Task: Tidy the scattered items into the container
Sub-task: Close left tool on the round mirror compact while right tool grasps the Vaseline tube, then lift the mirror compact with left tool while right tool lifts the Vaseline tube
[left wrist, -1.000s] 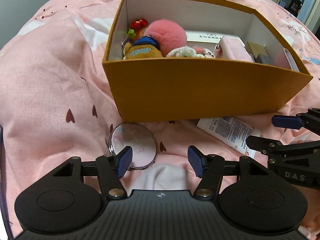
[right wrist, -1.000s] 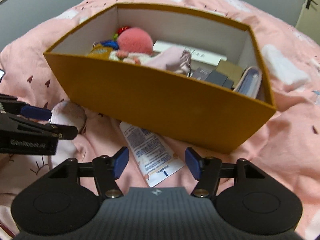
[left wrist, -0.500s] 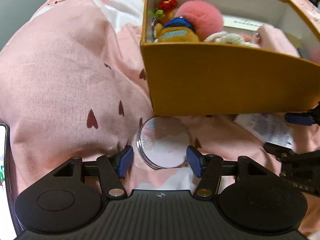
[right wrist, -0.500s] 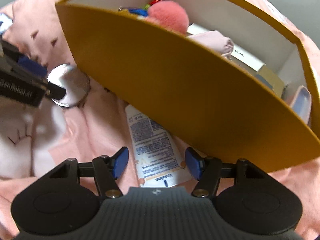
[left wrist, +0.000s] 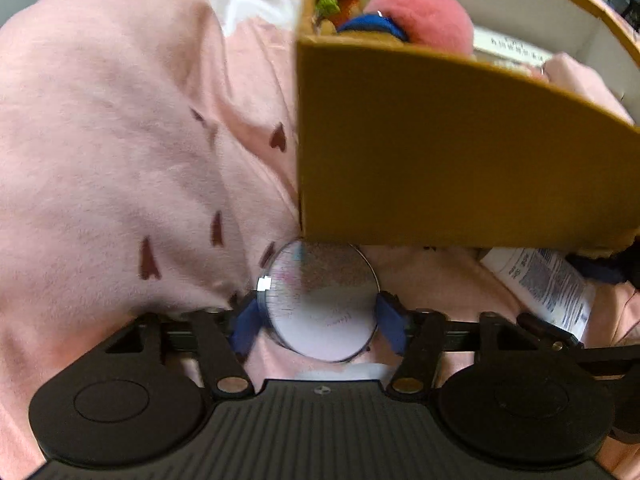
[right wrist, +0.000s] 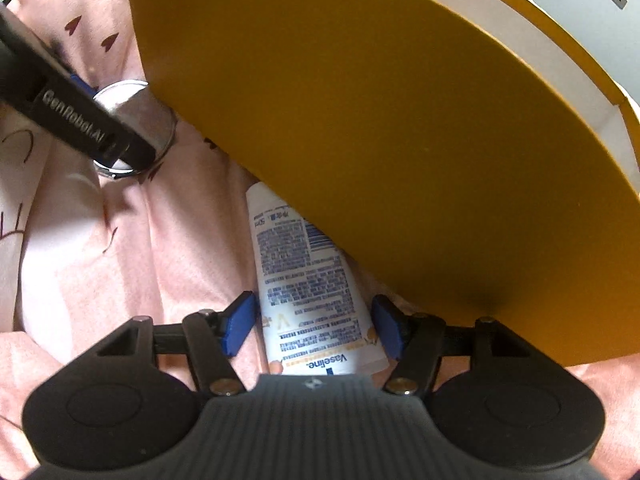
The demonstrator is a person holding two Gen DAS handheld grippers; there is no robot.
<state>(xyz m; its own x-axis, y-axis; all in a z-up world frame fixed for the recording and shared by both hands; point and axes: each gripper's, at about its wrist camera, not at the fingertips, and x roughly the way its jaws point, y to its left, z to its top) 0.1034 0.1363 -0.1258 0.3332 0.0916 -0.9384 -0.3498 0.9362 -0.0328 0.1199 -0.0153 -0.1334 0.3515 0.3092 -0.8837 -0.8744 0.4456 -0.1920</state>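
Pink bed [left wrist: 120,128], yellow box [left wrist: 460,160] behind. Left hand-held gripper [left wrist: 318,322] open, straddling the round mirror [left wrist: 322,304]. Right hand-held gripper [right wrist: 310,326] open around the Vaseline tube [right wrist: 304,276], whose long axis runs straight ahead between the fingers.

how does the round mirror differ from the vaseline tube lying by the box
The round mirror is a flat reflective disc; the Vaseline tube is long, white and covered in print. The mirror sits at the orange box corner between the left gripper fingers; the tube lies partly under the box's front wall, inside the right gripper. Both lie on the pink bedding, neither clamped.

Rumpled pink bedspread [left wrist: 120,128] with dark hearts, grey wall [right wrist: 560,8] behind.
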